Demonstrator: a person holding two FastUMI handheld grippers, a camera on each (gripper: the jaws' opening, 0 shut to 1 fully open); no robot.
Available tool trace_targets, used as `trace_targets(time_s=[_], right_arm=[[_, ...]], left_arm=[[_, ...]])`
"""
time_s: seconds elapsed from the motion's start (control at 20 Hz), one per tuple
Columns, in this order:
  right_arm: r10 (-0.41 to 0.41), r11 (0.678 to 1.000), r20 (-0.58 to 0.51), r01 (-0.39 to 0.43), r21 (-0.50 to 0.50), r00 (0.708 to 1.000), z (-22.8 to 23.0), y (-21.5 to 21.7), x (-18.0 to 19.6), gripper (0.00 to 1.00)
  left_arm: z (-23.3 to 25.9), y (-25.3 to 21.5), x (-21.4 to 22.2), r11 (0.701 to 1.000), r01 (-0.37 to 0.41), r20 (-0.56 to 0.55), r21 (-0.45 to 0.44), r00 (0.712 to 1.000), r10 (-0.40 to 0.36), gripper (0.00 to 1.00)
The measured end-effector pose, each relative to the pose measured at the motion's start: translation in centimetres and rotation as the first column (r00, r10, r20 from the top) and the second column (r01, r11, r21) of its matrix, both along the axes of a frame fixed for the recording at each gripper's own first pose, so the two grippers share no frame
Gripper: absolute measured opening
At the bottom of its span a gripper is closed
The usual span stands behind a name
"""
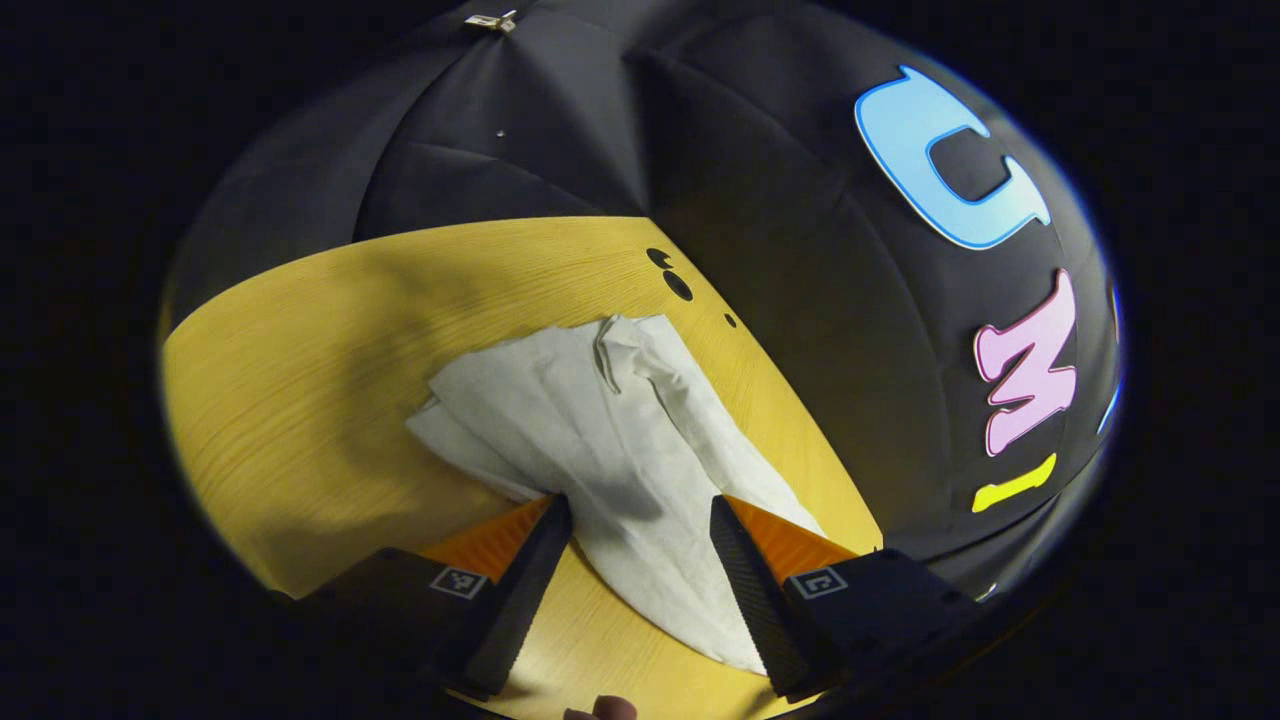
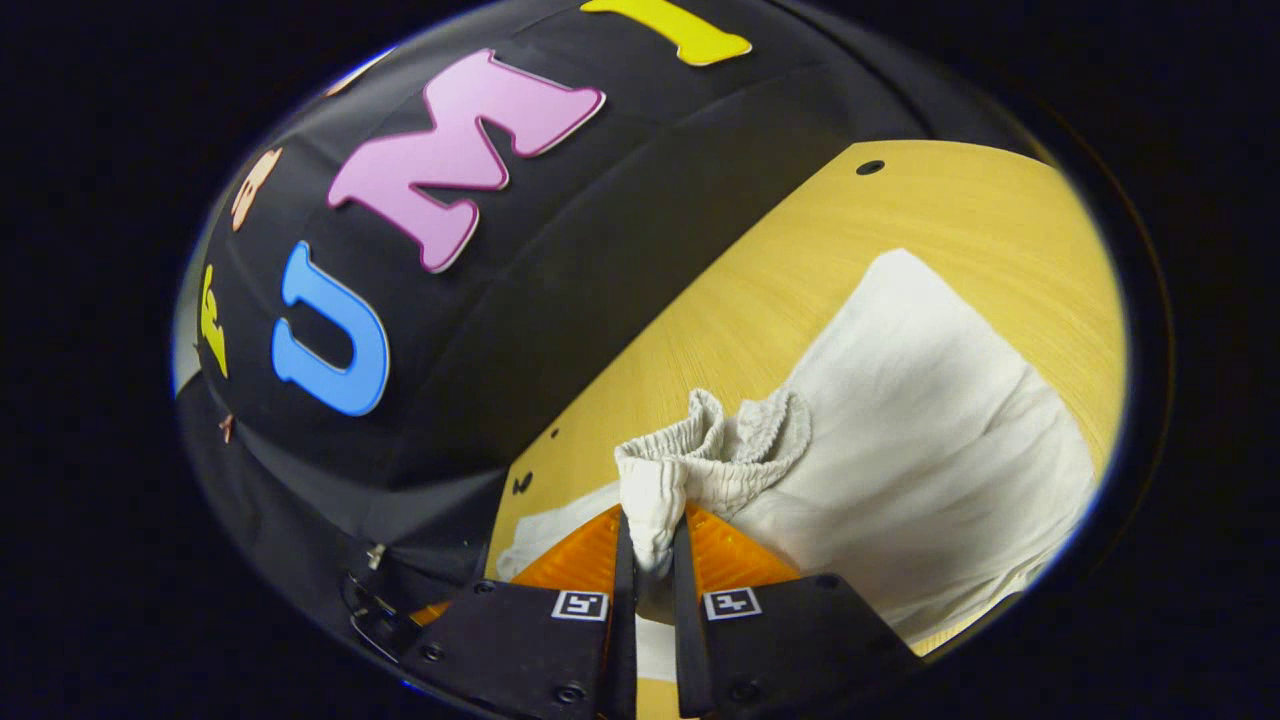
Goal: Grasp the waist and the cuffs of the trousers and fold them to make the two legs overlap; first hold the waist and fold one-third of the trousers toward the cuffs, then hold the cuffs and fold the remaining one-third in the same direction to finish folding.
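Observation:
White trousers lie crumpled on the yellow wooden table. In the left gripper view one end of the cloth runs toward me and passes between the fingers of my left gripper, which stands open just above it, not pinching. In the right gripper view my right gripper is shut on a bunched fold of the elastic waist, lifted slightly off the table. The rest of the trousers spreads away to the right.
The black cloth wall stands close behind the table's far edge. Small dark holes mark the tabletop near that edge, and another hole lies beyond the trousers. A person's fingertip peeks in at the bottom.

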State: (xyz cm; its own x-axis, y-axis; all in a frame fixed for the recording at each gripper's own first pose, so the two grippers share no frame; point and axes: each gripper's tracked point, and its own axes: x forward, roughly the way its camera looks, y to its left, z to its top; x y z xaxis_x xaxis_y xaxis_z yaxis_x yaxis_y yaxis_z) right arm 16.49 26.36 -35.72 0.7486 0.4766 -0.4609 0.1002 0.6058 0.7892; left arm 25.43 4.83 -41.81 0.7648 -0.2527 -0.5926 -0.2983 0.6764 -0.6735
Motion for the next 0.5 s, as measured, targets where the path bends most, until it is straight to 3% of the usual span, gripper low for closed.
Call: trace_targets(time_s=[0.15, 0.35, 0.4, 0.45, 0.5], right_arm=[[0.101, 0.994, -0.037, -0.102, -0.043, 0.994, -1.5, 1.3, 0.0, 0.20], [0.172, 0.983, -0.050, -0.175, -0.064, 0.984, -0.6, -0.2, 0.3, 0.24], [0.179, 0.981, -0.053, -0.183, -0.067, 0.982, -0.6, -0.3, 0.4, 0.19], [0.189, 0.979, -0.060, -0.192, -0.062, 0.980, -0.6, 0.1, 0.1, 0.27], [0.199, 0.978, -0.074, -0.203, -0.051, 0.977, -0.5, 0.2, 0.2, 0.27]], left_arm=[[0.1, 0.0, 1.9, 0.997, -0.049, -0.002, -0.065, 0.999, 0.049, 0.94], [-0.3, -0.9, 4.2, 0.996, -0.038, -0.011, -0.076, 0.999, 0.038, 0.94], [-0.4, -1.2, 4.8, 0.997, -0.032, -0.012, -0.074, 0.999, 0.031, 0.94], [-0.5, -1.4, 5.4, 0.997, -0.029, -0.016, -0.073, 0.999, 0.028, 0.94], [-1.1, -1.6, 5.9, 0.998, -0.027, -0.029, -0.062, 0.999, 0.025, 0.93]])
